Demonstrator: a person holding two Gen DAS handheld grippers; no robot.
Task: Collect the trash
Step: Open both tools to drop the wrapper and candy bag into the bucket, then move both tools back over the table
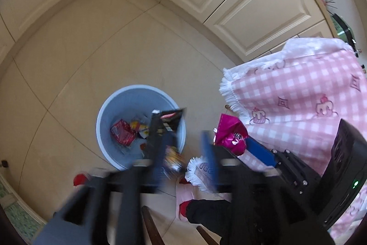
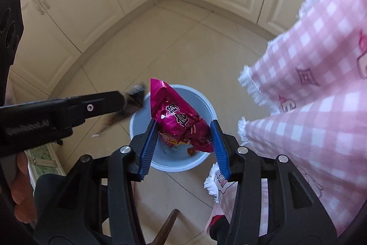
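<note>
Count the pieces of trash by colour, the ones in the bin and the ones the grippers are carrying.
Red packets in the blue bin: 1
Yellow wrappers in the bin: 1, though more scraps there are too small to tell
Black wrappers in the left gripper: 1
Magenta bags between the right gripper fingers: 1
Total: 4

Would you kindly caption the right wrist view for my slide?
Right gripper holds a magenta snack bag above the blue bin, beside a pink checked cloth.

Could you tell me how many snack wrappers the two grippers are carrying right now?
2: a magenta wrapper between the right gripper fingers, and a dark wrapper by the left gripper, above the bin.
</note>
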